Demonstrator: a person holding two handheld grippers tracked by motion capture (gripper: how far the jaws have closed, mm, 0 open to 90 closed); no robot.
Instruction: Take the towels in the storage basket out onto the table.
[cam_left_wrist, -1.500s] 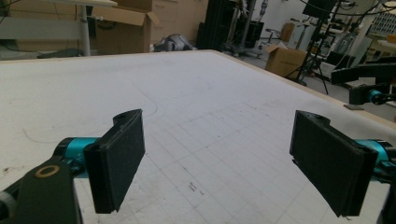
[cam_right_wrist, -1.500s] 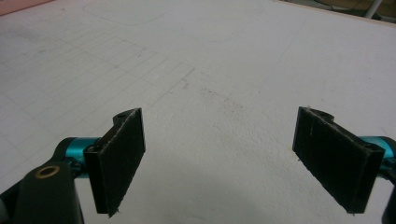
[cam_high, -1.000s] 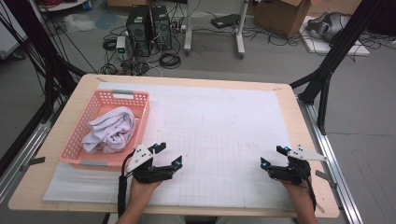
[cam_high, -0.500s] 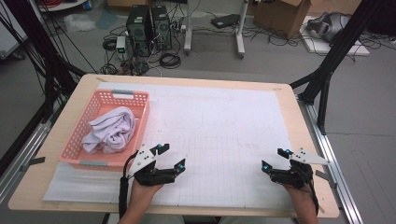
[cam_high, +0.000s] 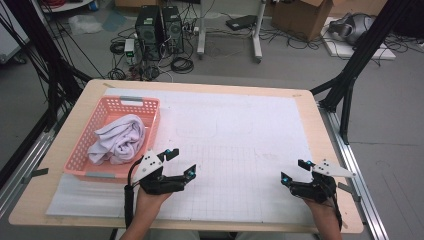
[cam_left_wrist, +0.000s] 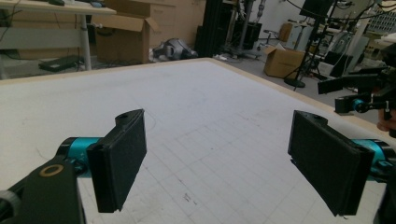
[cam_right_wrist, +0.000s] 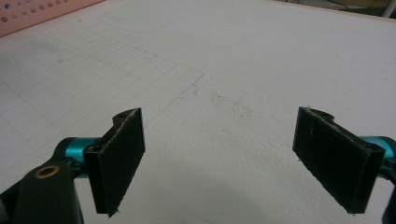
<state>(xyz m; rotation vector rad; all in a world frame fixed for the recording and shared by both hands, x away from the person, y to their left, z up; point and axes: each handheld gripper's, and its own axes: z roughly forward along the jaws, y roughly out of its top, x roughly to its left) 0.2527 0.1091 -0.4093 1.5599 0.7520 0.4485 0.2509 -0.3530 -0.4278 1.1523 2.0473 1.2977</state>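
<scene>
1. The left gripper (cam_high: 179, 162) sits in the lower left of the high view, low over the white gridded mat (cam_high: 240, 140), just right of the near right corner of the pink basket (cam_high: 90, 162). Its 2 jaws stand wide apart with nothing between them.
2. In the left gripper view, the same gripper (cam_left_wrist: 217, 168) shows 2 black pads far apart at lower left and lower right, with bare gridded mat (cam_left_wrist: 187, 107) between them.
3. The right gripper (cam_high: 295, 171) is in the lower right of the high view, near the mat's right edge and well apart from the left one. Its jaws are spread and hold nothing.
4. In the right gripper view, that gripper (cam_right_wrist: 219, 163) has its pads parted over bare mat (cam_right_wrist: 224, 70); a strip of the pink basket (cam_right_wrist: 42, 14) shows at upper left.
5. The white cloth (cam_high: 117, 140) lies bunched inside the basket in the left middle of the high view, touched by neither gripper and nearer the left one.
6. The wooden table (cam_high: 332, 145) carries mat and basket.
</scene>
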